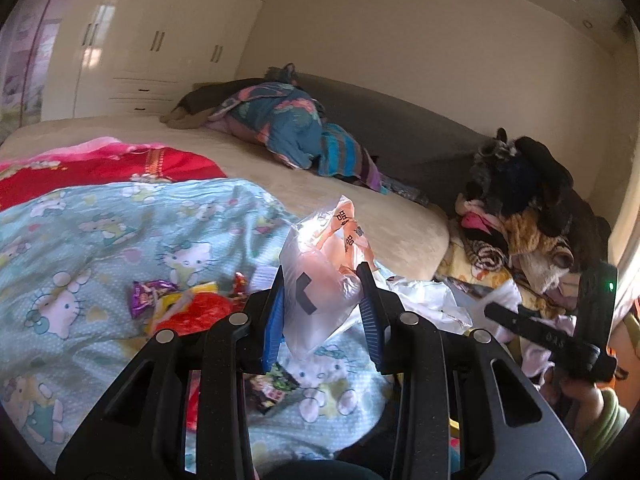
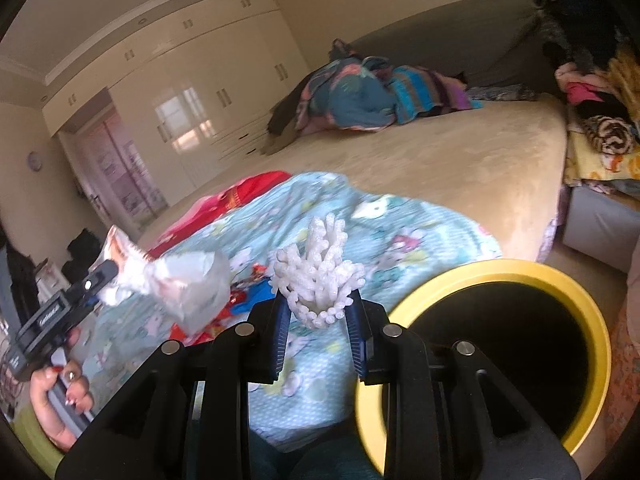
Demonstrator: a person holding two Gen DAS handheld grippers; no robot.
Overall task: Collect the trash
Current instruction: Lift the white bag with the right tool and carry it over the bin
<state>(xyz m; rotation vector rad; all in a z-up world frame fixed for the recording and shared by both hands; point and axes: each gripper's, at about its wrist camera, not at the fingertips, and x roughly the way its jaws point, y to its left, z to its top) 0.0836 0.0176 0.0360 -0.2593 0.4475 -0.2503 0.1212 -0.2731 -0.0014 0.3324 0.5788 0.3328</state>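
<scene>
The left gripper (image 1: 322, 306) is clamping a light, crushable plastic bag (image 1: 320, 276) above the bed (image 1: 360, 204). The right gripper (image 2: 318, 318) is pinching soft foam netting (image 2: 318, 276) at its base, near the yellow-rimmed bin (image 2: 560, 280).

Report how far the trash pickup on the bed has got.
Done: nothing visibly binned; the yellow-rimmed bin looks dark inside, contents unclear. In hand: the left gripper grips a clear plastic bag, and the right gripper grips a white foam net beside the bin. Left: a purple wrapper, red wrapper and dark packet on the blue blanket.
</scene>
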